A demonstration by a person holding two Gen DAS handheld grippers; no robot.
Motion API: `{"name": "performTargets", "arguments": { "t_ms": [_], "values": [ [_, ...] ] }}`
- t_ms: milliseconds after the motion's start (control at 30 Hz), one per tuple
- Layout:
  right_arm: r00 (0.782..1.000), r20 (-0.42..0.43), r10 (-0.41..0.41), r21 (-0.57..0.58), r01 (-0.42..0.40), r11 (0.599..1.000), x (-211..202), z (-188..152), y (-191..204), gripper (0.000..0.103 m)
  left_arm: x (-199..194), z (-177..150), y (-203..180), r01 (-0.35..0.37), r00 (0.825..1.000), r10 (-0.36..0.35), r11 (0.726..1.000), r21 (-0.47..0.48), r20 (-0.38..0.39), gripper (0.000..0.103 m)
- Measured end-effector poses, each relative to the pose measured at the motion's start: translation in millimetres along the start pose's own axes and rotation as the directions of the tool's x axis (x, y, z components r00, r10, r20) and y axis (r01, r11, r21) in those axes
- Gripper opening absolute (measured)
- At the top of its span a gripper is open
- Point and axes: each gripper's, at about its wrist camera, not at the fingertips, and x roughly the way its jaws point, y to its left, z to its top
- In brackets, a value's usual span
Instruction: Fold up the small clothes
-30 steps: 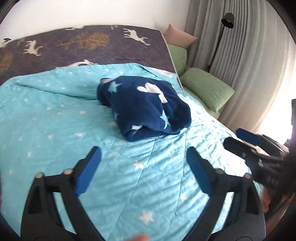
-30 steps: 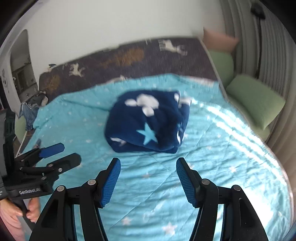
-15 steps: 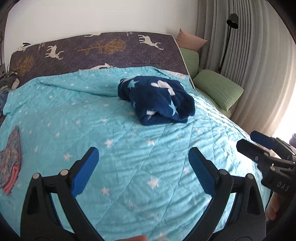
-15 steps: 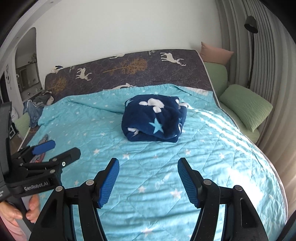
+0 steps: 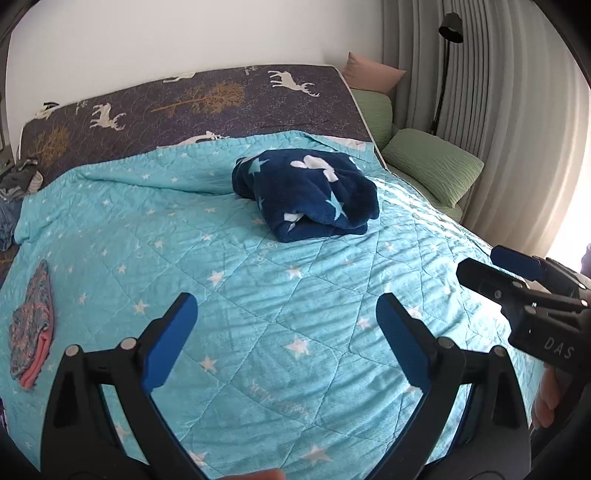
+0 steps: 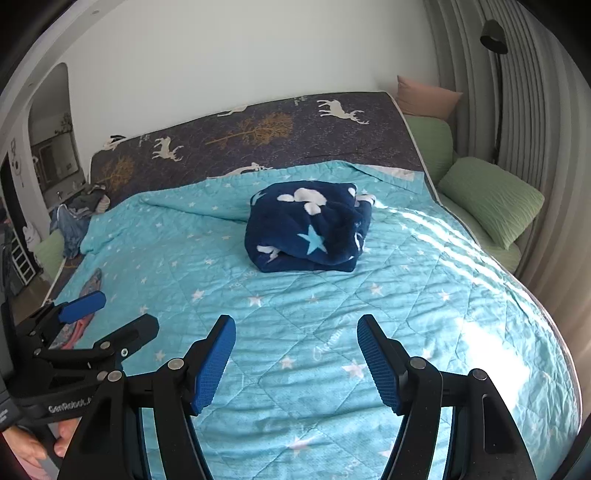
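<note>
While both claws gape empty, left claw [image 6: 85,317] reads "GenRobot", right claw [image 5: 517,269] "DAS".

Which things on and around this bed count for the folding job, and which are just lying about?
For the job:
- navy star fleece
- patterned pink garment
- left gripper, right gripper, both open

Lying about:
- green pillows
- pink cushion
- floor lamp
- clothes heap

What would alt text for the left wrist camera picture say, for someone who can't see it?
A folded navy fleece garment with stars lies on a turquoise star-print quilt. The open left gripper frames the foreground, the right gripper enters at the right edge, and a small patterned pink garment lies at the quilt's left edge.
</note>
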Motion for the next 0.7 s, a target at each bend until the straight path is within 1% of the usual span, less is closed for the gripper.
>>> {"name": "performTargets", "arguments": {
  "t_ms": [300, 700],
  "values": [
    [1.0, 0.008, -0.001, 0.014, 0.001, 1.0, -2.9, 1.1, -2.8, 0.072, -11.8, 2.5, -10.6, 0.004, 1.0, -0.005, 1.0, 0.021, 0.03, 0.097],
    [1.0, 0.009, -0.005, 0.012, 0.005, 1.0, -2.6, 0.9, -2.2, 0.072, -16.1, 1.3, -18.6, 0.006, 0.999, -0.008, 0.999, 0.042, 0.032, 0.097]
  ]
}}
